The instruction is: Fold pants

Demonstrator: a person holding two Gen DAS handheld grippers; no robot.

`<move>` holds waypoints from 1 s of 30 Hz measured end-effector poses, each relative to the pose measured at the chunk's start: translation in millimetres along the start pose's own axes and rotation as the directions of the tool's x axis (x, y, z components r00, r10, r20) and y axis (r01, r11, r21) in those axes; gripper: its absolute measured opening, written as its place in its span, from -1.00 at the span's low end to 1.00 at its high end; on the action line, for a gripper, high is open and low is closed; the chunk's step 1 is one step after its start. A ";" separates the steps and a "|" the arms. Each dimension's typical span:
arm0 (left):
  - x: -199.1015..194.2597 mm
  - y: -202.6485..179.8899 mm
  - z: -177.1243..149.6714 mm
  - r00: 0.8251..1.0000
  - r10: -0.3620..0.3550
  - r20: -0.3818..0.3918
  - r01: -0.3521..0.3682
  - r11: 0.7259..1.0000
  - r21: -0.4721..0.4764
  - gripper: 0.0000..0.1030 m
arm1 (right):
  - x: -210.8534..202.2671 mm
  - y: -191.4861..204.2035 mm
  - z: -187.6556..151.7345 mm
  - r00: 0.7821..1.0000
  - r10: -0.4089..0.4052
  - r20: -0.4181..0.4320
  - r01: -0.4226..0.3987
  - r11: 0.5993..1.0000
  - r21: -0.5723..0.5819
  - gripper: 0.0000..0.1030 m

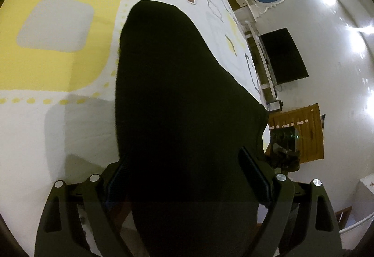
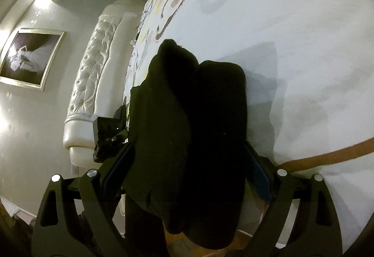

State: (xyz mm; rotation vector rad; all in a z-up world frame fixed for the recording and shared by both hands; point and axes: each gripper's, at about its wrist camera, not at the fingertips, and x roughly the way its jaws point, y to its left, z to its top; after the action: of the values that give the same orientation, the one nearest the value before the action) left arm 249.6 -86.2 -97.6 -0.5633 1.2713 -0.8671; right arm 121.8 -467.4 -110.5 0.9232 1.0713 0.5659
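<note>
The black pants [image 1: 177, 98] hang in front of the left wrist camera, over a white bed sheet with yellow and brown shapes. My left gripper [image 1: 184, 163] has the cloth between its fingers [image 1: 254, 173] and holds it up. In the right wrist view the pants [image 2: 194, 121] hang bunched in thick folds. My right gripper [image 2: 189, 158] holds them between its fingers [image 2: 257, 170]. The other gripper [image 2: 109, 137] shows just to the left of the cloth. The cloth hides both sets of fingertips.
The bed [image 1: 58, 46] fills the left of the left wrist view and the right of the right wrist view [image 2: 303, 46]. A padded white headboard [image 2: 93, 74], a framed picture [image 2: 30, 58], a dark wall screen [image 1: 282, 56] and a wooden cabinet [image 1: 301, 130] stand around.
</note>
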 end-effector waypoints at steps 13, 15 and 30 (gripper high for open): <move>-3.2 7.7 -5.1 0.999 0.045 -0.001 -0.045 0.997 0.070 0.10 | -1.1 -6.3 -4.3 0.999 -0.034 0.003 0.034 0.999 0.001 0.15; -2.2 7.1 -3.4 0.999 0.044 -0.004 -0.044 0.996 0.074 0.02 | 0.1 -7.9 -5.4 0.999 -0.039 -0.004 0.039 0.999 0.001 -0.02; -8.2 5.0 4.8 0.999 0.028 0.033 -0.030 0.997 0.067 -0.40 | 0.6 9.5 -9.7 0.997 -0.025 0.073 0.027 0.999 -0.031 -0.43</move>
State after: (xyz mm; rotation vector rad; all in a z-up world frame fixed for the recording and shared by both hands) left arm 254.9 -77.1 -95.7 -0.5017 1.2141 -0.8707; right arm 113.5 -458.5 -104.4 0.8940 1.0046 0.5226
